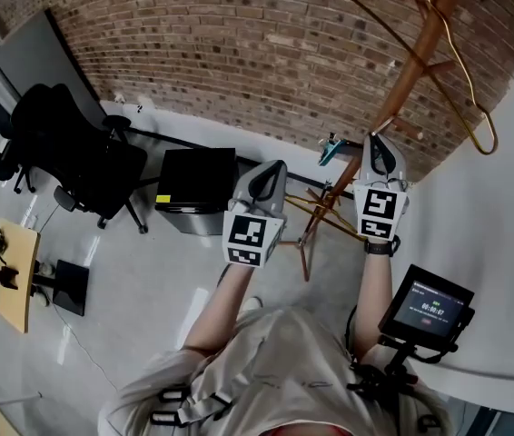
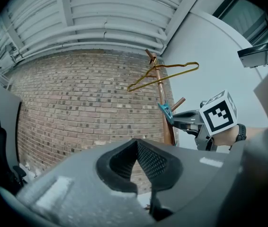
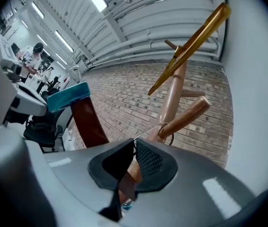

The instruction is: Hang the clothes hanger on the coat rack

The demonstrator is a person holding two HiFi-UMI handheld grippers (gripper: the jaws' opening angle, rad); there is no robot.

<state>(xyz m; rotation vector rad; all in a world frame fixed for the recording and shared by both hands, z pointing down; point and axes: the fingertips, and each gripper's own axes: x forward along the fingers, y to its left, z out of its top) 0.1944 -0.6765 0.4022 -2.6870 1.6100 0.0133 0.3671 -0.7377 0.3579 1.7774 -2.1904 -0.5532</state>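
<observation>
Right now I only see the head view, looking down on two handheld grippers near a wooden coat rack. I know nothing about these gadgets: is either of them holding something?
Observer: The left gripper holds nothing. In the left gripper view its jaws are together, with only the brick wall showing past them.
Visitor: And the other one, closer to the rack?
Observer: The right gripper does hold something. In the right gripper view its jaws are shut on a reddish-brown bar with a teal end. The bar runs up and out to the left of the jaws.
</observation>
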